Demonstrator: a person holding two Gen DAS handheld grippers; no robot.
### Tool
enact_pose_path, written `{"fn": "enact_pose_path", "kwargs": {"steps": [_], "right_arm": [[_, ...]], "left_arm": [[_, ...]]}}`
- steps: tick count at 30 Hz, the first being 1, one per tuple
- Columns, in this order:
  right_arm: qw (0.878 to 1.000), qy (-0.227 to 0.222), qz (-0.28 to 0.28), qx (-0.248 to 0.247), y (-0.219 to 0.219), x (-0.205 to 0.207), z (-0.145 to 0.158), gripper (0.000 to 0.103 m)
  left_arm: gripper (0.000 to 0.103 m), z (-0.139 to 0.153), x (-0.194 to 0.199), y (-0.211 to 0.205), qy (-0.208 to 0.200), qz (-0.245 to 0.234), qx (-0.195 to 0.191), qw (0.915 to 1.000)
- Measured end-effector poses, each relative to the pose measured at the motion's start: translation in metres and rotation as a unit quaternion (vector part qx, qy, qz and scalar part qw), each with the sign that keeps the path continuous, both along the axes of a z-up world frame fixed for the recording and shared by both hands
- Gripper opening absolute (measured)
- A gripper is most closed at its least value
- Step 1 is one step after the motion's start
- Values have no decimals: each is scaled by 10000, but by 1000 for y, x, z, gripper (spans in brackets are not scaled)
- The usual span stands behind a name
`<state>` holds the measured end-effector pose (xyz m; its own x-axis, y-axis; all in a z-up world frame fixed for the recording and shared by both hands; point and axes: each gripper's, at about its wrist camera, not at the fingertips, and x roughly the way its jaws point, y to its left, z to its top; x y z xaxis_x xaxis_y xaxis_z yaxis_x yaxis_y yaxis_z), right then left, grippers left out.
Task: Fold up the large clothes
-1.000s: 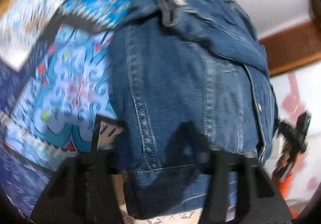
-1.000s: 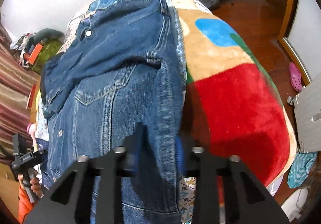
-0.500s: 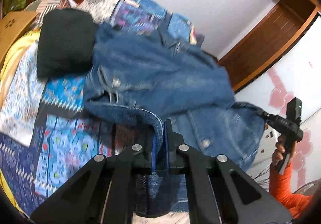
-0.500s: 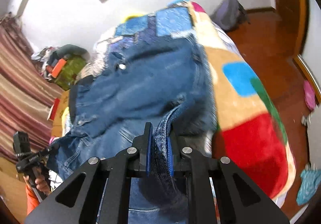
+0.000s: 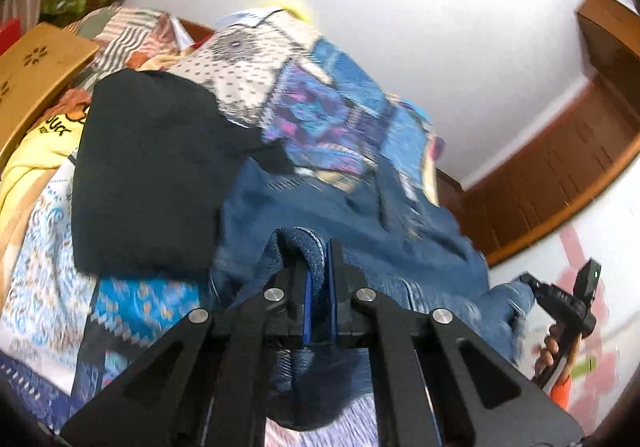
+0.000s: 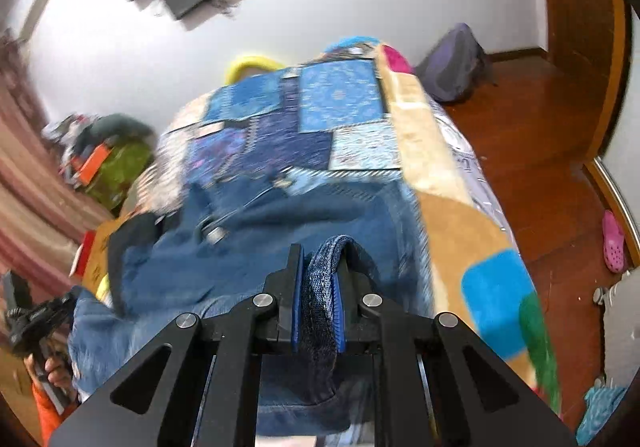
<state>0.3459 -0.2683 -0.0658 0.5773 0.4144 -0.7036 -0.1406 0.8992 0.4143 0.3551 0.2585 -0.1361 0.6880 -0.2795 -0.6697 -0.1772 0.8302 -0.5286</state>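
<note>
Jaws of the left gripper are pinching a fold of the denim jacket, nearly closed with only cloth between the blue pads. Jaws of the right gripper are likewise clamping a thick rolled hem of the same jacket. The jacket is lying spread across the bed, on the patchwork quilt.

Only the left wrist view is showing a black garment lying beside the jacket, and a wooden board. Only the right wrist view is showing the wooden floor, a grey backpack and a pink shoe.
</note>
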Motion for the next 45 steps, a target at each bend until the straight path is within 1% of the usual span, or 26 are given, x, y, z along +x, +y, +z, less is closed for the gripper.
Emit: {"fn": "enact_pose_path", "kwargs": {"steps": [2, 4, 6, 7, 8, 10, 12, 15, 17, 18, 19, 20, 21, 23, 24, 26, 28, 33, 36, 38, 40, 42, 44, 45], "right_arm": [[9995, 260, -182, 38, -5, 28, -20, 11], [9976, 614, -236, 201, -7, 53, -46, 11], [9958, 849, -261, 217, -5, 67, -65, 10], [9952, 921, -242, 235, -4, 71, -75, 11], [9953, 914, -219, 239, -3, 70, -77, 11], [9967, 788, -147, 123, -1, 67, -76, 11], [9980, 610, -18, -138, 4, 58, -68, 13], [9964, 639, 155, -533, 7, 55, -60, 17], [9948, 728, 211, -678, 7, 51, -54, 23], [9940, 755, 206, -762, 5, 45, -49, 30], [9937, 745, 202, -811, 3, 42, -45, 37], [9937, 717, 203, -839, 3, 41, -43, 40], [9939, 655, 212, -859, 1, 36, -38, 43], [9944, 556, 270, -859, 0, 24, -28, 44], [9945, 525, 336, -838, -1, 16, -23, 44], [9946, 464, 445, -818, 0, 5, -16, 44], [9937, 390, 565, -886, 5, -7, -11, 45], [9903, 313, 879, -1033, 21, -26, -11, 46], [9873, 305, 945, -1242, 29, -32, -20, 46], [9836, 383, 993, -1458, 36, -31, -30, 46], [9816, 431, 1006, -1565, 38, -30, -38, 46], [9822, 377, 990, -1548, 39, -27, -41, 46], [9834, 304, 937, -1525, 38, -25, -41, 46], [9836, 273, 902, -1540, 38, -25, -40, 46]], "left_arm": [[5, -20, 22, 7, 131, 37, -52, 9999], [5, -44, 44, 8, 400, 35, -90, 9992], [6, -66, 58, 3, 668, -5, 41, 9978], [6, -75, 61, 0, 760, -35, 132, 9970], [6, -82, 64, -3, 829, -80, 241, 9962], [6, -86, 62, -6, 820, -134, 370, 9959], [6, -82, 57, -9, 805, -219, 470, 9954], [11, -74, 51, -10, 918, -294, 503, 9941], [20, -68, 43, -12, 992, -351, 549, 9929], [23, -64, 39, -14, 1000, -385, 609, 9924], [28, -62, 37, -15, 988, -413, 658, 9921], [35, -56, 31, -18, 940, -452, 776, 9915], [38, -51, 27, -21, 900, -465, 902, 9908], [44, -38, 15, -26, 771, -494, 1191, 9887], [45, -32, 9, -28, 705, -521, 1305, 9876], [50, -20, -3, -31, 588, -572, 1409, 9866], [53, -15, -14, -31, 531, -605, 1449, 9862], [53, -21, -30, -31, 605, -646, 1546, 9840], [53, -35, -34, -28, 748, -631, 1533, 9833], [53, -42, -34, -28, 822, -587, 1565, 9825], [53, -47, -31, -27, 849, -532, 1630, 9815], [44, -49, -28, -28, 803, -481, 1716, 9807], [22, -48, -23, -32, 766, -483, 1847, 9786], [19, -47, -21, -34, 751, -481, 1915, 9774]]}}
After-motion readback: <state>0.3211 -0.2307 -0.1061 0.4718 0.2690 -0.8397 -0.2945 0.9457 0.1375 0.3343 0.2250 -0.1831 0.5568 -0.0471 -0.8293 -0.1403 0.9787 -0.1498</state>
